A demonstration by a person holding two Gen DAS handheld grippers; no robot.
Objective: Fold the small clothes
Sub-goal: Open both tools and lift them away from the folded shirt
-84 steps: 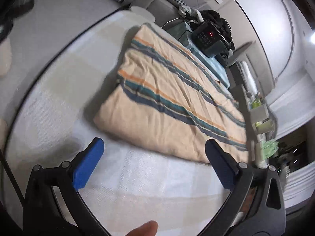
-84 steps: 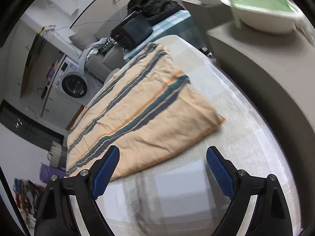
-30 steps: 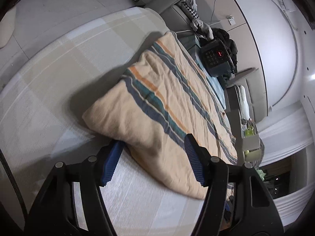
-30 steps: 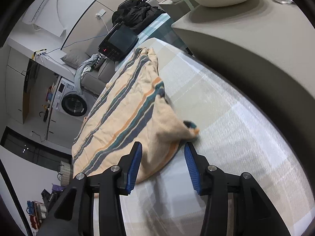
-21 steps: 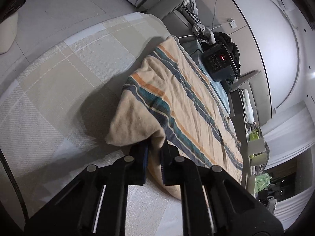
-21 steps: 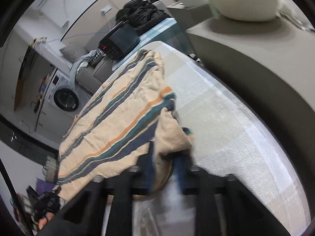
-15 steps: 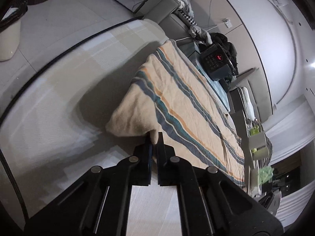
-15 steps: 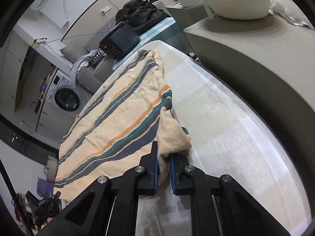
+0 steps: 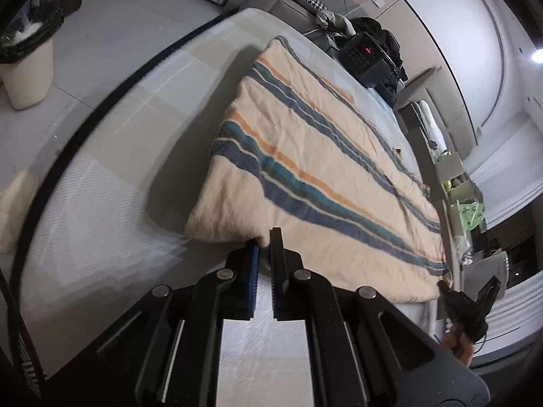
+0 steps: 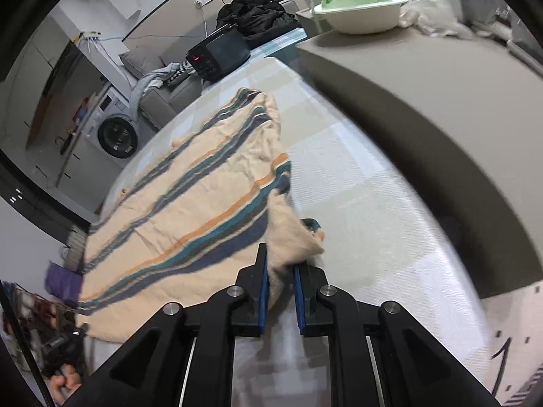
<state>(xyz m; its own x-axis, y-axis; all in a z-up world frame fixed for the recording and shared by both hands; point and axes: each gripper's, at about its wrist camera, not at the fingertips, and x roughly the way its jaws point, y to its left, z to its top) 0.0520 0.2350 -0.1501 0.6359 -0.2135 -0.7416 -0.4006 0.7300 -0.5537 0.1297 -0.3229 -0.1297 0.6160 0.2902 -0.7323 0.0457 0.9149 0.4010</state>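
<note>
White oval bowl [image 10: 363, 17] on grey counter holds crumpled green material. Peach cloth with teal, navy and orange stripes [image 9: 305, 169] lies on pale checked surface [image 9: 101, 186]. Left tongs [image 9: 264, 242] and right tongs [image 10: 281, 261] clamped on its near corners. Bare surface either side.

Left claw [image 9: 264, 242] and right claw [image 10: 281, 264] both clamped nearly closed, pointing forward.

Striped peach cloth [image 9: 315, 169], near edge lifted
</note>
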